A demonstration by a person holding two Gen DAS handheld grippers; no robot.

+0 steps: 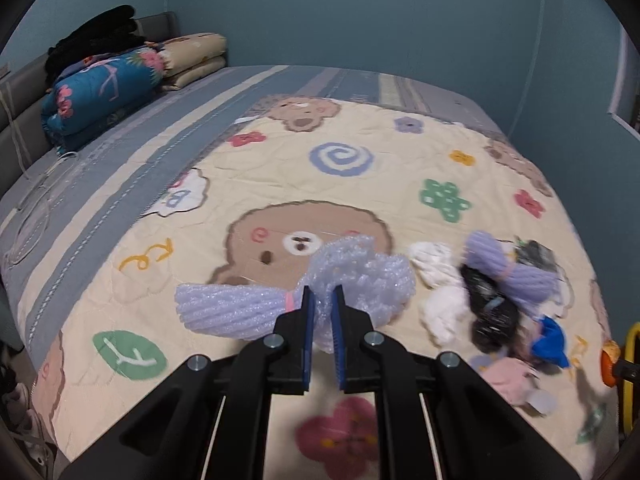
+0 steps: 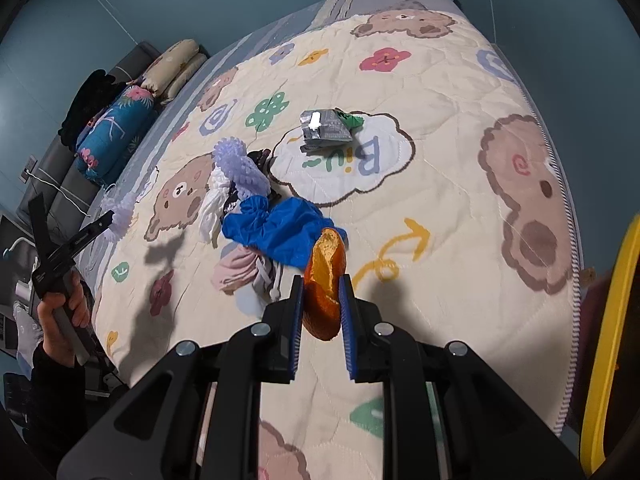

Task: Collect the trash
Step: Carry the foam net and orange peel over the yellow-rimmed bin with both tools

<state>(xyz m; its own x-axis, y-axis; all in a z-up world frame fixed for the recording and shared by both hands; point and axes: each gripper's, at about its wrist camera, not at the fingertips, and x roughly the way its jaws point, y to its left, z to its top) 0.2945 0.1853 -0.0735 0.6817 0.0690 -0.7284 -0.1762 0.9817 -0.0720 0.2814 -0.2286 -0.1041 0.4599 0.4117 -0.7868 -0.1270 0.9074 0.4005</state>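
Left wrist view: left tool (image 1: 323,300) is clenched on one piece of lavender foam netting (image 1: 248,312), tied at the middle with a pink band; both blue-padded fingers pinch it at the tie, and it is held above the quilt (image 1: 168,272). One quilt, cream with bears and flowers, covers the bed (image 1: 120,148). To the right of the tool lies a heap of trash: one more lavender foam net (image 1: 516,268), white crumpled pieces (image 1: 436,268), one black item (image 1: 488,312), one blue scrap (image 1: 550,340), one pink cloth piece (image 1: 508,376). Exact count of the white pieces cannot be told; the heap is blurred. At the head of the bed: one rolled blue floral blanket (image 1: 100,92), one black bundle (image 1: 96,36) on top of it, one folded beige blanket (image 1: 196,56) beside it.

Right wrist view: right tool (image 2: 323,284) grips one orange foil wrapper (image 2: 326,284), crumpled, upright between the two fingers, lifted off the quilt. Just beyond it is the same heap, with one blue plastic glove or cover (image 2: 276,228) nearest, pink cloth to its left, white pieces and the lavender net behind. Well apart, on the white cloud print, lies one silver packet (image 2: 324,130) with a green scrap (image 2: 352,120) touching its right edge. At far left one hand (image 2: 60,312) holds the left tool with its foam piece. One yellow rim (image 2: 612,340) shows at the right edge; what it belongs to cannot be told.
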